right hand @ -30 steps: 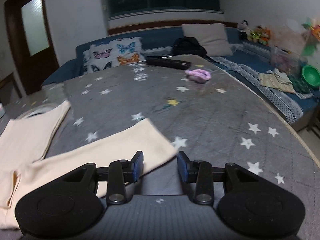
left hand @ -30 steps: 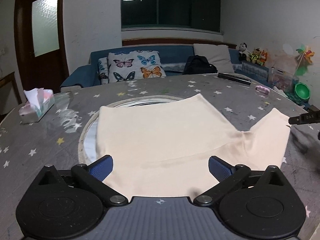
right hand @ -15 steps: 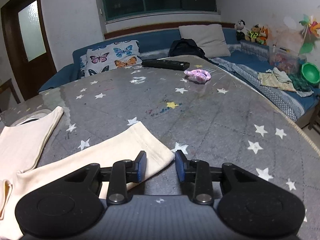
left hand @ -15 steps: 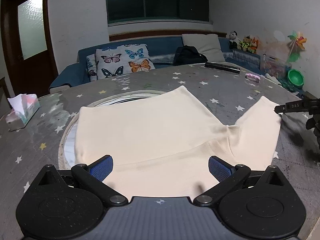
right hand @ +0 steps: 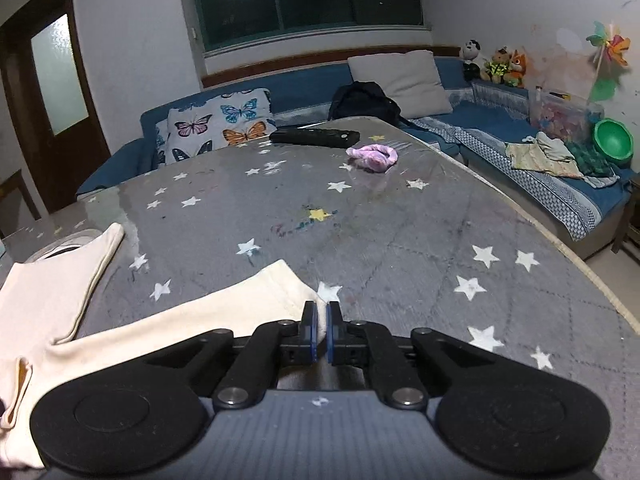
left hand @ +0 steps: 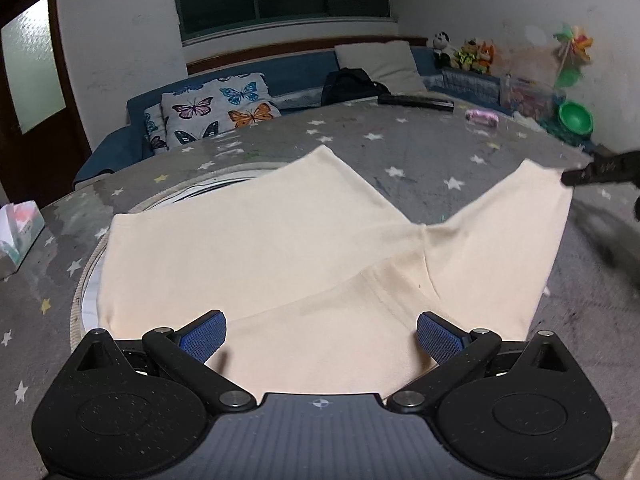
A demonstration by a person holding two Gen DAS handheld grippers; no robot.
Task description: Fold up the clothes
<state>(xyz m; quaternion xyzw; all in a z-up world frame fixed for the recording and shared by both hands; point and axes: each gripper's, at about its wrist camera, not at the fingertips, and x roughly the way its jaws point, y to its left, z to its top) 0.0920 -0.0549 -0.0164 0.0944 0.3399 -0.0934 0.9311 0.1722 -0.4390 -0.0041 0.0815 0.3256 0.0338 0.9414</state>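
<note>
A cream long-sleeved garment [left hand: 280, 248] lies flat on the grey star-patterned table [left hand: 420, 148], one sleeve [left hand: 512, 240] stretched out to the right. My left gripper [left hand: 320, 330] is open, its blue pads hovering over the garment's near edge. My right gripper [right hand: 321, 318] is shut on the cuff corner of that sleeve [right hand: 192, 320]. In the left wrist view the right gripper's black tip [left hand: 600, 170] shows at the sleeve end.
A tissue box [left hand: 18, 232] sits at the table's left edge. A black remote [right hand: 314, 137] and a pink cloth wad [right hand: 374, 157] lie at the far side. A round white ring [left hand: 86, 288] lies under the garment. A blue sofa with cushions stands behind.
My right gripper has closed from open onto the sleeve's cuff corner. The left gripper has stayed open, shifting slightly over the garment.
</note>
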